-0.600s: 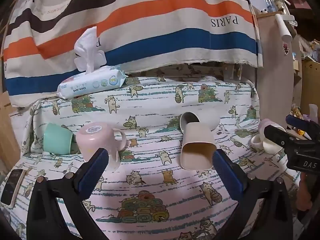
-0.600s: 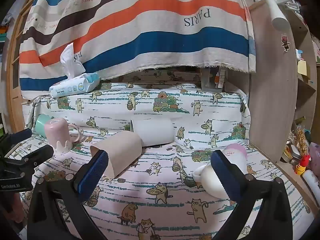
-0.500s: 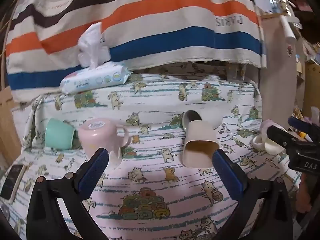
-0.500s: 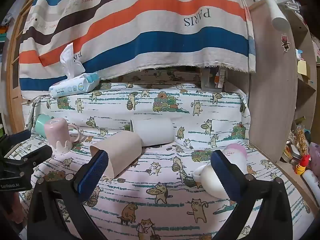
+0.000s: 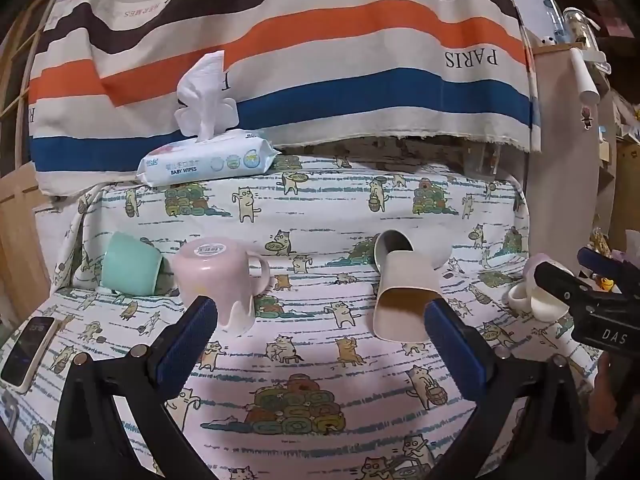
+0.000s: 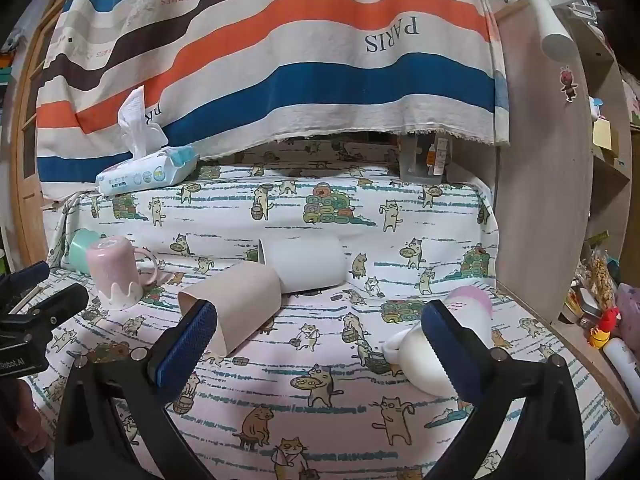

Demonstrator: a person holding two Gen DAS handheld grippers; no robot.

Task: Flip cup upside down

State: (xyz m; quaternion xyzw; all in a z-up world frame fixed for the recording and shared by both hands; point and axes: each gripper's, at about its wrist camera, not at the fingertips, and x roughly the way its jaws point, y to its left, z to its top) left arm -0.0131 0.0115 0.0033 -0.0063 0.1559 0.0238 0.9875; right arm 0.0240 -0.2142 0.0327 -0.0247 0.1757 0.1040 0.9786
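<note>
While the pink handled plastic mug (image 5: 218,280) at left centre already stands mouth-down, the beige square tumbler (image 5: 404,300) lies sideways at centre, so the left gripper (image 5: 320,328) and right gripper (image 6: 320,332) gape wide, empty.

Both cams sit low over the cat-print cloth (image 5: 320,208), looking forward between their own open blue-padded fingers toward the striped drape (image 6: 280,60). The left one looks from the left side, the right one from the right. Both catch the beige cup (image 5: 404,300) (image 6: 236,304) and pink mug (image 5: 218,280) (image 6: 114,276) close up.
</note>
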